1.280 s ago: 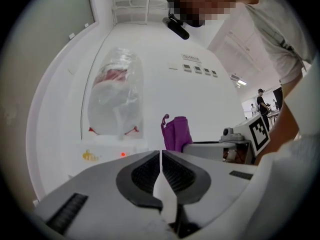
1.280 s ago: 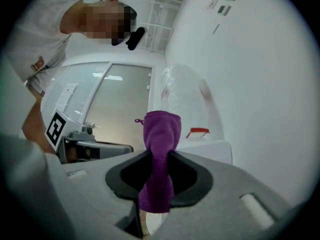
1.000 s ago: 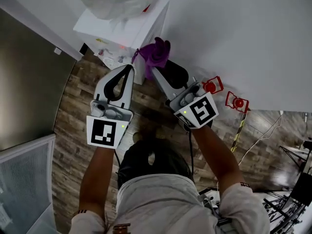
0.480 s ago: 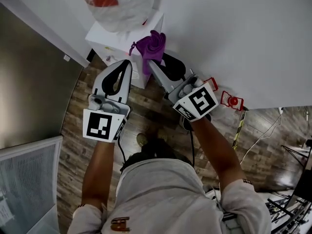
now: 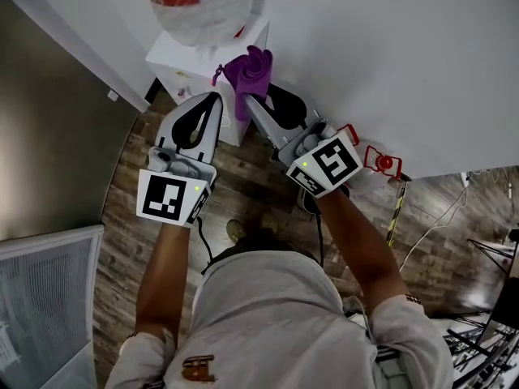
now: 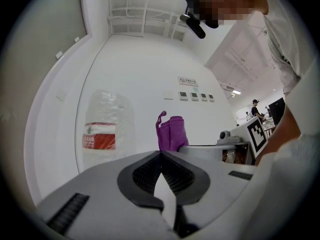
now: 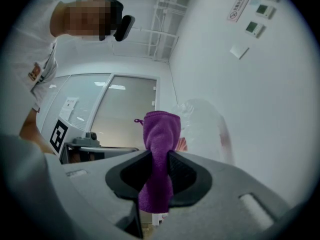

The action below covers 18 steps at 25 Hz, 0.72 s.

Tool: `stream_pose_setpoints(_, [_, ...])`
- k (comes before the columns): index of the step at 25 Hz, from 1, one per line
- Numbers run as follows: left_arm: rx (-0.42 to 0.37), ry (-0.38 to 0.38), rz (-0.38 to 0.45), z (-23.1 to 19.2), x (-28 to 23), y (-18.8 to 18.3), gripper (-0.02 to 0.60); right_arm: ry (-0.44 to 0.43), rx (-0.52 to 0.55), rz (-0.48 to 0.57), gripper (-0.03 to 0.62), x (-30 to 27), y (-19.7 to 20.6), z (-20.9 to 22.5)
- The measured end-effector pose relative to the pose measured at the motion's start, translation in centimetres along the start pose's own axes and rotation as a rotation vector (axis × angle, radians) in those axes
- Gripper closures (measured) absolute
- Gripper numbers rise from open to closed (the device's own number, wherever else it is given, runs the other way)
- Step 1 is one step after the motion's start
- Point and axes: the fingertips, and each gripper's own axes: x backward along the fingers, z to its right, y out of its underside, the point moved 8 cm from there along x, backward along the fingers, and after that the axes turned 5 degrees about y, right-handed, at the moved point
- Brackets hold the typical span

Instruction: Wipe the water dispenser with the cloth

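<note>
A white water dispenser (image 5: 204, 67) stands against the wall, with a clear water bottle (image 5: 200, 6) on top; the bottle (image 6: 105, 126) carries a red label. My right gripper (image 5: 250, 101) is shut on a purple cloth (image 5: 250, 73), which bunches above the jaws (image 7: 161, 134) just in front of the dispenser's upper corner. My left gripper (image 5: 212, 97) is shut with nothing in it, beside the right one and just short of the dispenser's front. The cloth (image 6: 171, 133) also shows in the left gripper view.
The floor (image 5: 122, 193) is dark wood plank. A grey wall panel (image 5: 57, 120) runs along the left, a white wall (image 5: 389, 63) behind. Two red objects (image 5: 383, 163) sit at the wall's foot on the right. Cables and stands (image 5: 486, 331) lie at lower right.
Both grippers and the cloth have shifted slightly up toward the dispenser. The bottle's red label has come into the head view. Both grips look unchanged.
</note>
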Motion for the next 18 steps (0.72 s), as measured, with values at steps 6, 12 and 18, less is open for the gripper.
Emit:
stream_pose_setpoints(6, [0.004,-0.006,-0.005,0.2,1.4,0.2,0.583,0.005,-0.009,-0.008,0.497,0.6,0.2,-1.1])
stream_pose_setpoints(12, [0.017,-0.005,-0.007,0.5,2.0,0.5,0.583,0.002,-0.002,-0.027,0.499,1.2,0.8,-2.0])
stream_pose_setpoints(18, [0.02,0.004,-0.009,0.4,1.6,0.8,0.583,0.004,-0.003,-0.034,0.5,1.2,1.1,-1.7])
